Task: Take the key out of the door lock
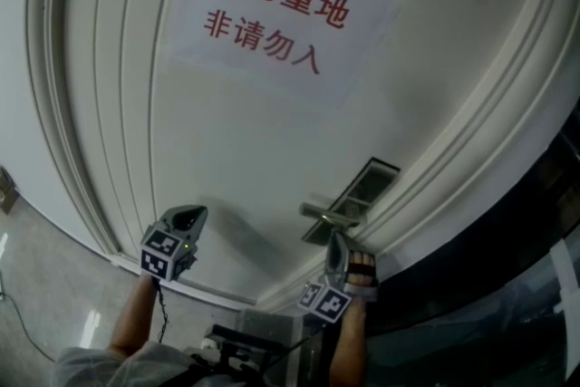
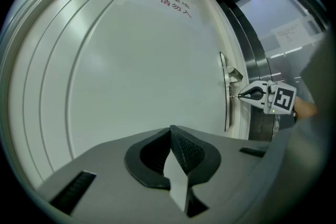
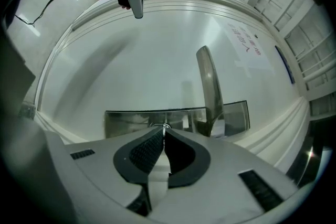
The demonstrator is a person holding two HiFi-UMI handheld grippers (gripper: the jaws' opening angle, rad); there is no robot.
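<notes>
The white door (image 1: 272, 140) fills the head view, and its metal lock plate (image 1: 361, 188) and lever handle (image 1: 324, 214) sit near the right edge. My right gripper (image 1: 336, 242) is just below the handle, its tips against the plate. In the right gripper view its jaws (image 3: 164, 131) are shut on the key (image 3: 164, 126), a thin metal sliver poking toward the lock plate (image 3: 131, 122) left of the handle (image 3: 209, 86). My left gripper (image 1: 188, 216) hangs apart to the left, short of the door; its tips (image 2: 171, 131) are shut on nothing. The left gripper view shows the right gripper (image 2: 247, 95) at the plate (image 2: 227, 105).
A paper sign (image 1: 276, 14) with red characters is stuck high on the door. Raised mouldings (image 1: 68, 104) ring the door panel. A dark metal and glass frame (image 1: 507, 267) stands right of the door. Pale floor with a cable (image 1: 27, 322) lies to the left.
</notes>
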